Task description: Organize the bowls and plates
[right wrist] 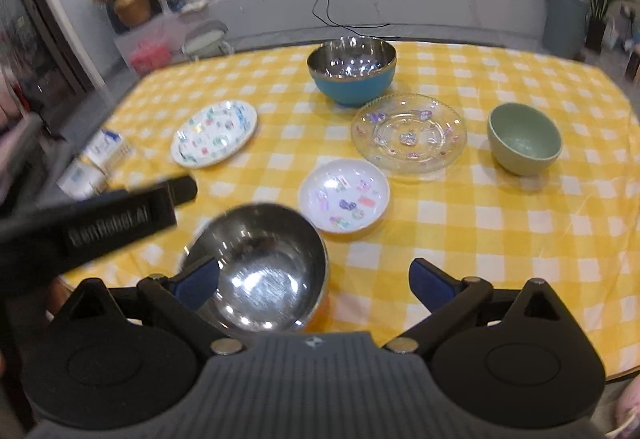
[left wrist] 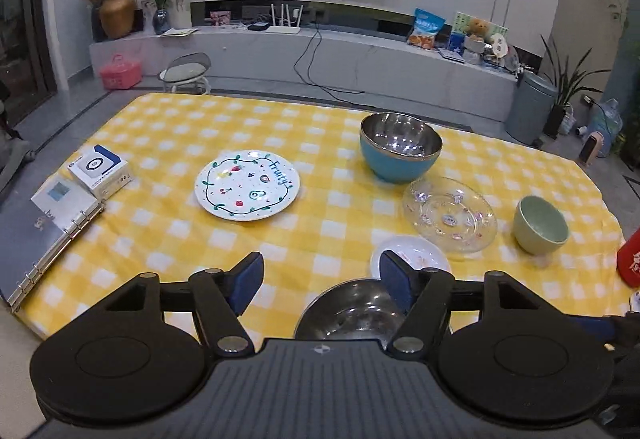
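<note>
1. We hold both grippers above the near edge of the table with the yellow checked tablecloth [left wrist: 280,127]. The left gripper [left wrist: 320,279] has its blue-padded jaws spread wide with nothing between them, and the right gripper [right wrist: 314,279] is the same, wide and empty.

2. No dish is in hand, so we judge that we are between picks, choosing the next piece to gather.

3. The dishes lie scattered and unstacked:
   - a steel bowl [right wrist: 260,263] nearest us, just below the right gripper's left finger;
   - a small white plate with stickers [right wrist: 344,195] just beyond it;
   - a clear glass plate [right wrist: 408,133] further out, close in front of the blue bowl with a steel lining [right wrist: 352,73];
   - a pale green bowl [right wrist: 524,139] off to the right;
   - a white plate painted with fruit [left wrist: 247,185] well apart on the left.

4. A binder [left wrist: 44,235] and a small white box [left wrist: 100,171] sit at the left edge, clear of the dishes.

5. The next move, as we judge it, calls for picking one pile: bowls nested into the blue bowl, plates stacked largest first.

6. The steel bowl is the closest candidate. We would need to lower one finger inside its rim and one outside, then close on the wall.

7. The steel is smooth and may slip, and the glass plate beside the blue bowl leaves little room for setting down.
</note>
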### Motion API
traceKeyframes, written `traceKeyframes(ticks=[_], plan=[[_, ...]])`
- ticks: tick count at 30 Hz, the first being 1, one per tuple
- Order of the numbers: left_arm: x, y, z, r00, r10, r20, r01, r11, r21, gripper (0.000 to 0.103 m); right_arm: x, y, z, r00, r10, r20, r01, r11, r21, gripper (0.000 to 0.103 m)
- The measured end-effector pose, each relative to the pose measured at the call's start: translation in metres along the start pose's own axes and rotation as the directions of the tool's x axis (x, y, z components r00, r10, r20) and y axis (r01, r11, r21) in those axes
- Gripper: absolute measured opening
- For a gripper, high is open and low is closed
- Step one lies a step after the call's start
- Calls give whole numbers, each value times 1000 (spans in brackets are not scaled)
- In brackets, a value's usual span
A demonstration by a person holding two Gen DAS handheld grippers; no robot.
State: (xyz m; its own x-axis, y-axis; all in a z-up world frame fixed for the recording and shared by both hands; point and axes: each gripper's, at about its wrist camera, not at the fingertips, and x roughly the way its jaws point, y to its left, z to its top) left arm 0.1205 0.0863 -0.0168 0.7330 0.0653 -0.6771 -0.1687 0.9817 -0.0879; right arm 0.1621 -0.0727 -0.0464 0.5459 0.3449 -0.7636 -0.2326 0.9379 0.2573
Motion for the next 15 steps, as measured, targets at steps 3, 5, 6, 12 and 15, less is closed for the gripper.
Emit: traceKeyframes(ticks=[3, 5, 6, 12, 15], plan=[[8, -6, 8, 991, -101, -89, 105, 994, 42, 83, -5, -8, 5, 999, -50, 17, 50, 998, -37, 99], [15, -10, 15, 985, -120, -120, 128, 990, 58, 83, -9, -17, 9, 996, -77, 36, 79, 995, -54, 99], [18, -11, 20, 987, -104, -120, 110, 993, 42, 82, -11, -22, 12, 996, -82, 43, 84, 995, -49, 99], [43, -8, 50, 990, -89, -113, 91, 996, 13, 84, -11, -65, 50, 992, -98, 84, 92, 993, 72, 99], [57, -9, 67, 991, -114, -76, 119, 991, 60, 88, -2, -88, 77, 993, -65, 97, 49, 986, 161, 99]])
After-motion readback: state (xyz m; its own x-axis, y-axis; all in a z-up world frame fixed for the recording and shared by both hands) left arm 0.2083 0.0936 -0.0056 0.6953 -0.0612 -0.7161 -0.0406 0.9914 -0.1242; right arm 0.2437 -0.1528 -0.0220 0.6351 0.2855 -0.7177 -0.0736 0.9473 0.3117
